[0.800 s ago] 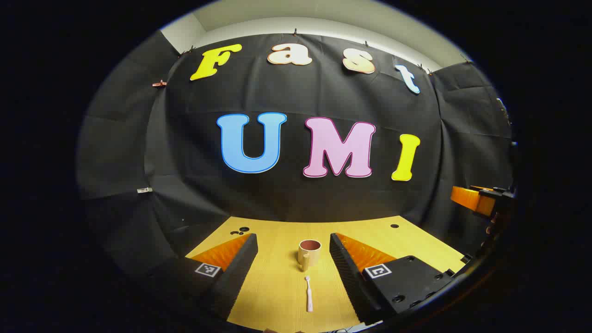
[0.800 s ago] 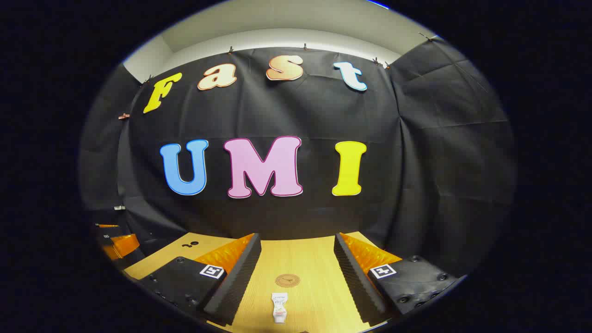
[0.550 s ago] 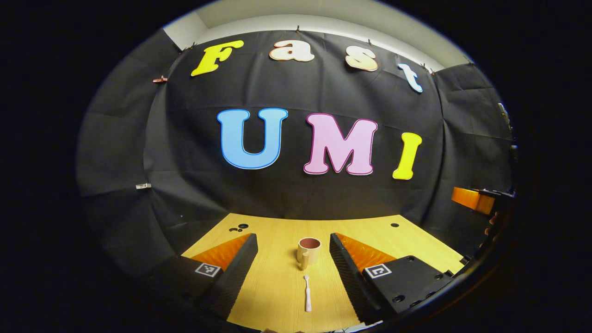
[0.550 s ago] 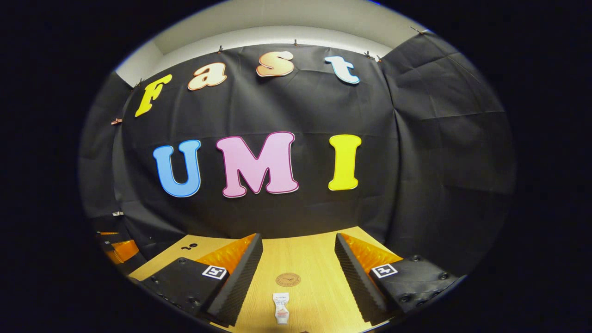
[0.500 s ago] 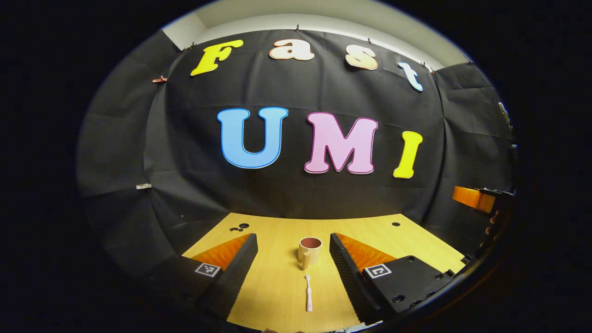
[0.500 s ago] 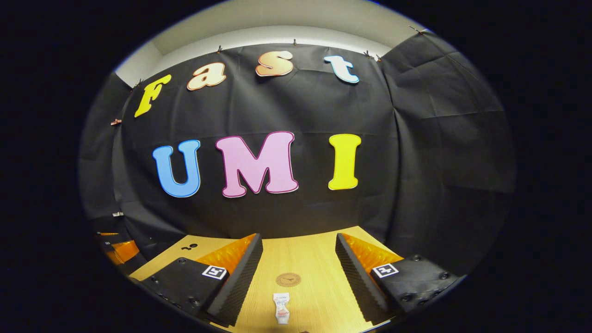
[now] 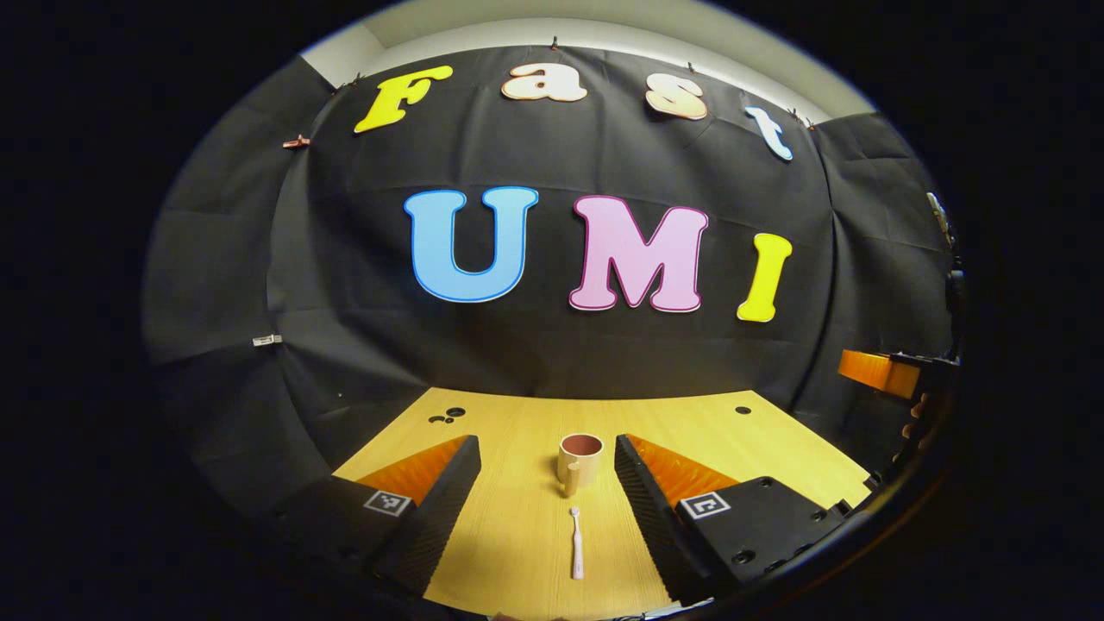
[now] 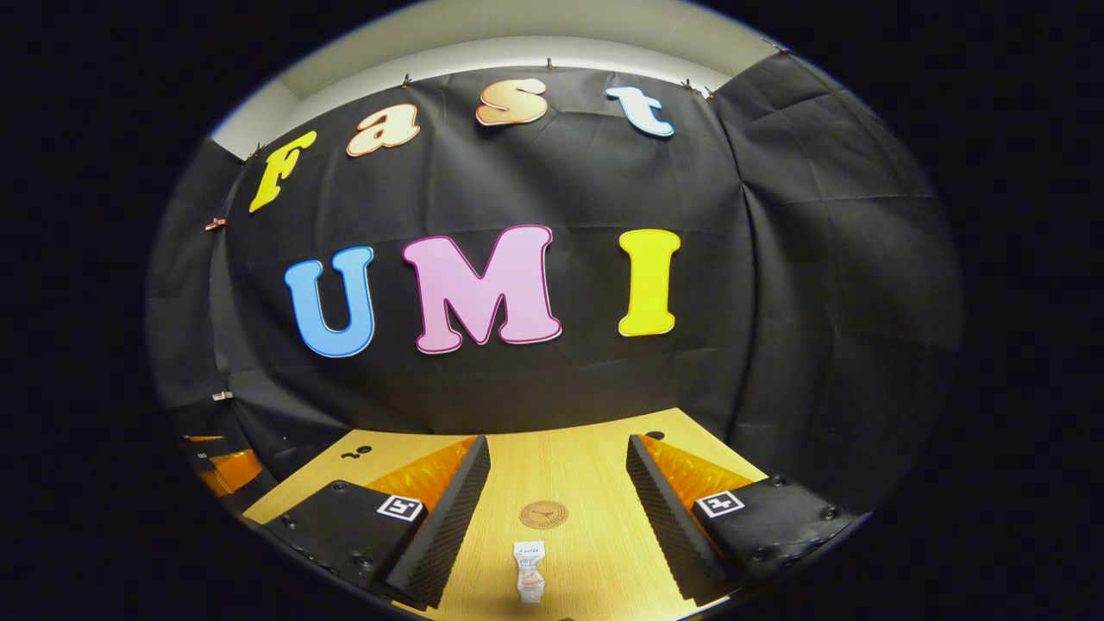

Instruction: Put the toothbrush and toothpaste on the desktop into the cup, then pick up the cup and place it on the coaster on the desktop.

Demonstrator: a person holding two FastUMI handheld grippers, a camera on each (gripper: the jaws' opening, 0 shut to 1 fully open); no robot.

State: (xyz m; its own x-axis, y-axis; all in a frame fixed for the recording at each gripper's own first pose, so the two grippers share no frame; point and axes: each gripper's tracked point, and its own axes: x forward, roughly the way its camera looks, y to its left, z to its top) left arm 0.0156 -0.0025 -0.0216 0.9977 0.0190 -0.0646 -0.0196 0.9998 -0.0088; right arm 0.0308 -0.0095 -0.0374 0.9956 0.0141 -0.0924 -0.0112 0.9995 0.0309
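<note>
Left tool: jaws wide, holding nothing, above the wooden surface. Toothbrush lies flat between its fingers, lengthwise along the view, head toward the cup. Cup stands upright just beyond it, handle facing the camera, apart from the brush.

Right tool: jaws wide, holding nothing. Toothpaste lies flat on the surface between its fingers, near the bottom edge. Round coaster sits just past it, not touching.

Left tool spread wide, holding nothing; right tool likewise.
</note>
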